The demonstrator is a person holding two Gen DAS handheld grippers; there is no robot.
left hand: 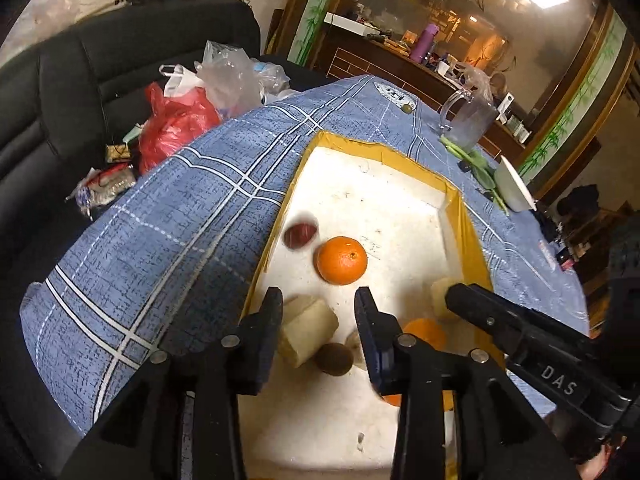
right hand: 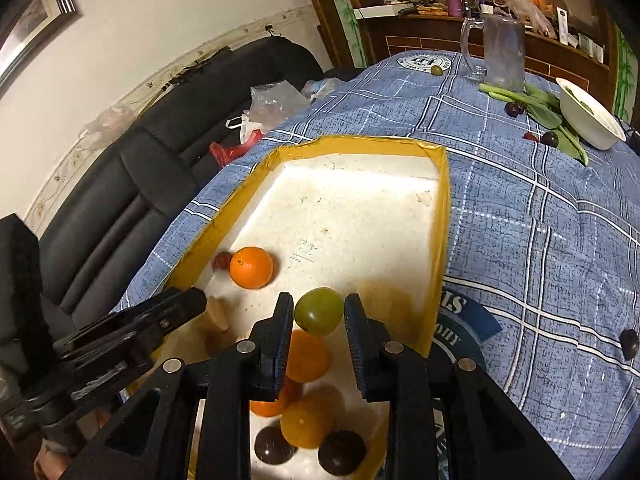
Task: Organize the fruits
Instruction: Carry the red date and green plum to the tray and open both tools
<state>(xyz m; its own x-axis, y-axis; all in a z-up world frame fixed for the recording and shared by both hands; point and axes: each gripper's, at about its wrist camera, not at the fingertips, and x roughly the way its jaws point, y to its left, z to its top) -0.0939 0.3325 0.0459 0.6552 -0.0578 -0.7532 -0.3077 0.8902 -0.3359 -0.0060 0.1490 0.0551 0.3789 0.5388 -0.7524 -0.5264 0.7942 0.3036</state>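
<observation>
Fruit lies in a shallow white tray (right hand: 439, 216) with a yellow rim, set on a desk (right hand: 540, 240) under a blue checked cloth. The right gripper (right hand: 319, 312) hangs over the near part of the tray with a green fruit (right hand: 319, 310) between its jaws; the jaws stand close on either side of it, though whether both press it cannot be told. Below it in the tray are several oranges (right hand: 308, 356) and two dark round fruits (right hand: 341, 451). Farther in, one orange (right hand: 251, 267) sits beside a small red fruit (right hand: 221, 260) near the tray's left wall.

The left gripper (left hand: 318, 300) hovers over the tray with its jaws wide apart and nothing between them. Under it lie a pale cut chunk (left hand: 308, 330) and a brown kiwi (left hand: 334, 359), just beside each other. At the far end of the desk stand a glass jug (right hand: 502, 50), green leaves (right hand: 544, 110) and a white bowl (right hand: 592, 120), with dark fruits (right hand: 550, 138) near them.
</observation>
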